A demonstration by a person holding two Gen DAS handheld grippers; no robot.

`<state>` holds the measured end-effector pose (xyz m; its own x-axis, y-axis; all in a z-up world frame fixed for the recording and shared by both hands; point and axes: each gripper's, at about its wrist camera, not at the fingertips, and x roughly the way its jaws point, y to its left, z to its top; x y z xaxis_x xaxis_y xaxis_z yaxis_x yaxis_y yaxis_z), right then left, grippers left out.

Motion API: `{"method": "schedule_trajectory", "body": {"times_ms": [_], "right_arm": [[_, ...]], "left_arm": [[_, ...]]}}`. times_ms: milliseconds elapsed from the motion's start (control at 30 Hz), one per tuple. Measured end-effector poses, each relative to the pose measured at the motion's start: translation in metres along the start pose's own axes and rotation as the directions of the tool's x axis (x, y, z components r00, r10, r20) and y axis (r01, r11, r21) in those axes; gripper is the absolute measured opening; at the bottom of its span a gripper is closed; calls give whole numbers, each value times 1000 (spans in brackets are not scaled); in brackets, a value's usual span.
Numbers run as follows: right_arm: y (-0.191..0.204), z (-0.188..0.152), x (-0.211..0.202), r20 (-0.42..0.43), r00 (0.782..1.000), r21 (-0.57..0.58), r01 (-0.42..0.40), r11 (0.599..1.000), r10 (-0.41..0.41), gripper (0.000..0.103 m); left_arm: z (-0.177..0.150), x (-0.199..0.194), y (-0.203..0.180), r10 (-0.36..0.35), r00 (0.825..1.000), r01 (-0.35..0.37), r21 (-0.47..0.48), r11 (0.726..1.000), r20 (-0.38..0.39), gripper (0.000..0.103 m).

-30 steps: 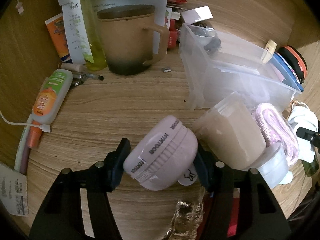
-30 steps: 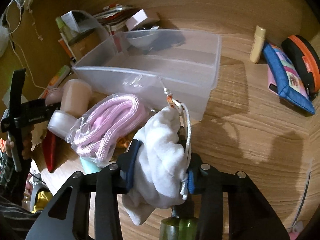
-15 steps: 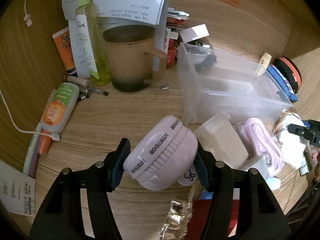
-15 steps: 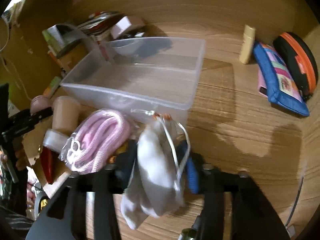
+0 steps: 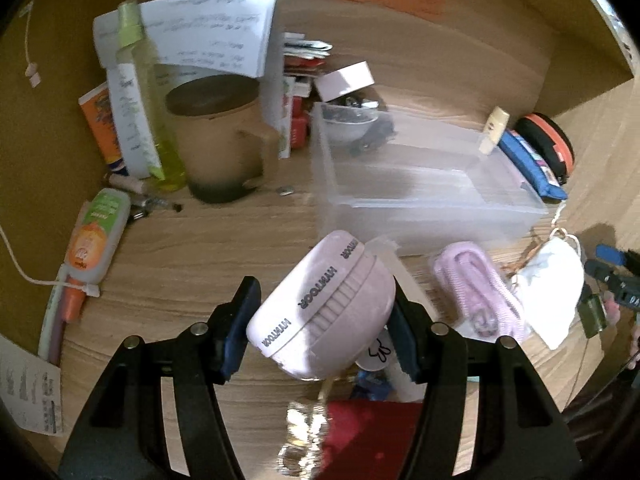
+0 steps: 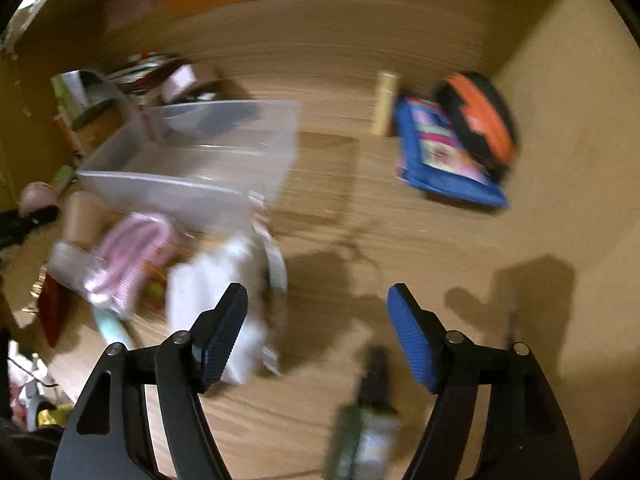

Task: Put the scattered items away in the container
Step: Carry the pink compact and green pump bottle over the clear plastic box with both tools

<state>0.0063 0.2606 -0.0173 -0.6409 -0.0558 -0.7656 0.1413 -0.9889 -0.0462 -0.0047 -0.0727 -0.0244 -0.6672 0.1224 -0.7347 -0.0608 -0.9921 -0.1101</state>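
Observation:
My left gripper (image 5: 322,308) is shut on a round pink case (image 5: 332,296) with dark lettering, held above the wooden desk just in front of the clear plastic container (image 5: 432,208). My right gripper (image 6: 317,300) hangs over bare desk with its jaws opening and nothing between them. The white drawstring pouch (image 6: 212,292) lies on the desk just left of its left finger, in front of the container (image 6: 192,188). In the left wrist view the pouch (image 5: 548,292) lies beside a bagged pink rope (image 5: 476,284).
A brown mug (image 5: 220,136), a yellow-green spray bottle (image 5: 148,120) and an orange-green tube (image 5: 96,236) crowd the left. A blue pouch (image 6: 440,160) and an orange-black case (image 6: 480,120) lie at the back right. A small green bottle (image 6: 368,420) lies under my right gripper.
The right gripper has opened, let go of the white pouch and swung to the right. The left gripper has risen a little with the pink case still in it.

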Motion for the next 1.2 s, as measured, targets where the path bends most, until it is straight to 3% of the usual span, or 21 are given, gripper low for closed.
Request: {"method": "schedule_trajectory", "body": {"times_ms": [67, 167, 367, 467, 500, 733, 1200], "right_arm": [[-16, -14, 3, -31, 998, 36, 50, 998, -48, 70], [-30, -31, 10, -88, 996, 93, 14, 996, -6, 69], [-21, -46, 15, -110, 992, 71, -51, 996, 59, 67], [-8, -50, 22, -142, 989, 29, -48, 998, 52, 41], [-6, -52, 26, -154, 986, 28, -57, 998, 61, 38], [-12, -46, 23, -115, 992, 44, -42, 998, 47, 38], [-6, 15, 3, 39, 999, -28, -7, 1000, 8, 38]], "left_arm": [[1, 0, -5, -16, 1000, 16, 5, 1000, 2, 61], [4, 1, -14, -33, 999, 33, 22, 999, 1, 61], [12, 6, -32, -66, 998, 65, 52, 997, 2, 61], [13, 8, -42, -78, 997, 78, 66, 995, 3, 61], [14, 9, -44, -84, 996, 84, 68, 994, 2, 61], [20, 11, -51, -102, 995, 101, 74, 992, 6, 61], [38, 1, -47, -92, 994, 88, 71, 994, 57, 61]]}}
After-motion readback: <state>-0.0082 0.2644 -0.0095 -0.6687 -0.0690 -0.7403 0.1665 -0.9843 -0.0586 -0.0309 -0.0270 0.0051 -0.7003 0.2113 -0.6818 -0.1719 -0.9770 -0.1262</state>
